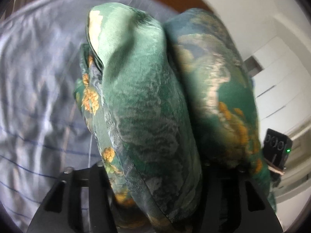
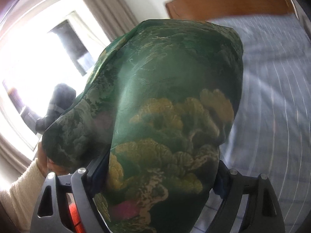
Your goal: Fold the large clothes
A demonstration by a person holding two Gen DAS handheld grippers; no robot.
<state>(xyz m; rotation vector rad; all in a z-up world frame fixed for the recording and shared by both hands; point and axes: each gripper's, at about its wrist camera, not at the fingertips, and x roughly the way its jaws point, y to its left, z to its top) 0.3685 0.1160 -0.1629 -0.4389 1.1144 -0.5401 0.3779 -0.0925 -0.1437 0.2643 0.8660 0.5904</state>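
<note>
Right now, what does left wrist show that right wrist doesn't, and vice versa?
Left wrist only: a black device with a green light at the right edge, and white cabinet panels.
Right wrist only: a bright window with curtains, and a cream sleeve.
Both: the green patterned garment bunched between the fingers, the striped bedsheet, and the wooden headboard.

garment (image 1: 147, 101) bunched between both grippers' fingers, above bedsheet (image 1: 38, 97), headboard (image 2: 229, 2) behind

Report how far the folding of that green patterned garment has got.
Done: nothing looks folded flat yet. In hand: the green garment hangs bunched between both tools, left tool and right tool, above the striped bedsheet. Left: laying it out and folding it.
</note>
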